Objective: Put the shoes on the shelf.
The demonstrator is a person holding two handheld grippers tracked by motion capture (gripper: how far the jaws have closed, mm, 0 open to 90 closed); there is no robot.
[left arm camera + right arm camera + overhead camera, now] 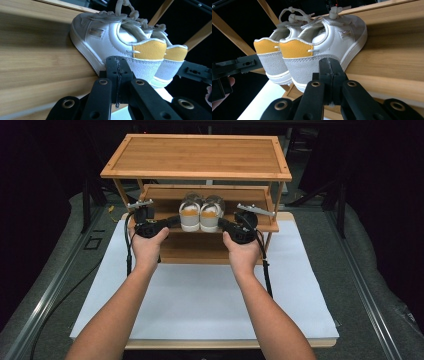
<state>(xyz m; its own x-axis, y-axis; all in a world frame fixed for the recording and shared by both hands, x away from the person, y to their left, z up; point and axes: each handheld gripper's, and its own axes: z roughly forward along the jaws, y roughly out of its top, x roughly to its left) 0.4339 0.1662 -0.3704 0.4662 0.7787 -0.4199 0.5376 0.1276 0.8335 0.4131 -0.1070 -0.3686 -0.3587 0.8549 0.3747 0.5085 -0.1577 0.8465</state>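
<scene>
Bamboo rack (150, 160), shoes (199, 216) near middle shelf's edge; left gripper (176, 221), right gripper (221, 224) flanking, jaws pressed together, empty. Risk: nudging heels off.

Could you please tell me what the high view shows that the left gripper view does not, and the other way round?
High view alone: the whole bamboo rack with its top shelf, the white sheet under it, and both forearms reaching in. Left gripper view alone: the left shoe's laces up close, and the left gripper with jaws pressed together, nothing between them, beside that shoe's heel. Shared: the pair of white shoes with yellow heel tabs on the middle shelf, and the right gripper at the pair's far side.
</scene>
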